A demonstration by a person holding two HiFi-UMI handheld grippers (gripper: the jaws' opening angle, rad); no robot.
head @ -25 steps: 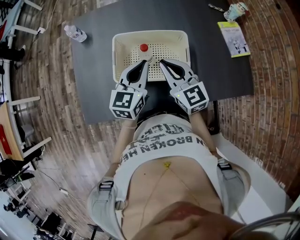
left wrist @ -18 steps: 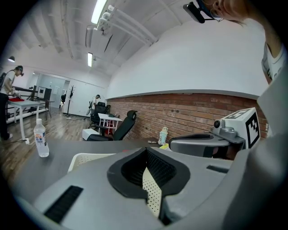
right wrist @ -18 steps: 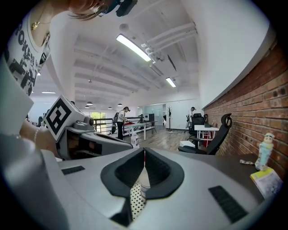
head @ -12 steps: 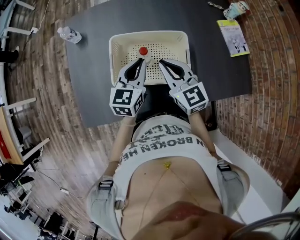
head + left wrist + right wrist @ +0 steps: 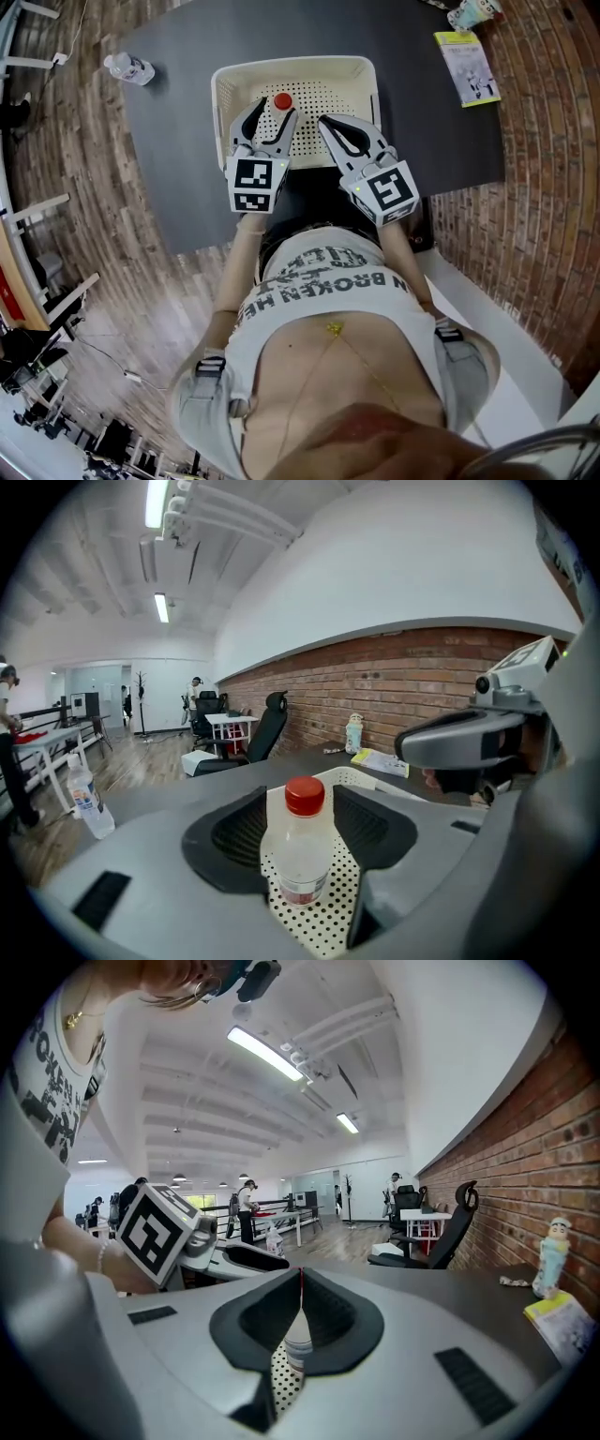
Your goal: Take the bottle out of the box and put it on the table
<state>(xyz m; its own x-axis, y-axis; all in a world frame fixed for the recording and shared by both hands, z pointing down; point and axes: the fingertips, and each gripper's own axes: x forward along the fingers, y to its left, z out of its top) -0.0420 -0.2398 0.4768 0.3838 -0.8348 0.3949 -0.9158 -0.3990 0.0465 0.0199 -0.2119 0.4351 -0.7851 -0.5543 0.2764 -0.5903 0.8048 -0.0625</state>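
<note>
Bottle [image 5: 302, 850] stood in box [image 5: 367, 67] between our left gripper's [image 5: 271, 112] just-opened wide jaws, right gripper [image 5: 328, 125] shut; closing off-centre could topple it.

Random stuff lying around: a spare water bottle [image 5: 128, 67] stands way off at the far left. Over on the far right a yellow-green booklet [image 5: 466, 67] lies flat, with a small pale figurine [image 5: 472, 13] just past it, not touching. There's a red brick wall [image 5: 394, 691] behind those. Further back, a black office chair [image 5: 267, 728] sits by a white desk [image 5: 230, 722]. The long ceiling lights [image 5: 155, 503] are on, and a few people [image 5: 246, 1206] stand around in the distance. The floor [image 5: 84, 187] has a brick-like pattern.
</note>
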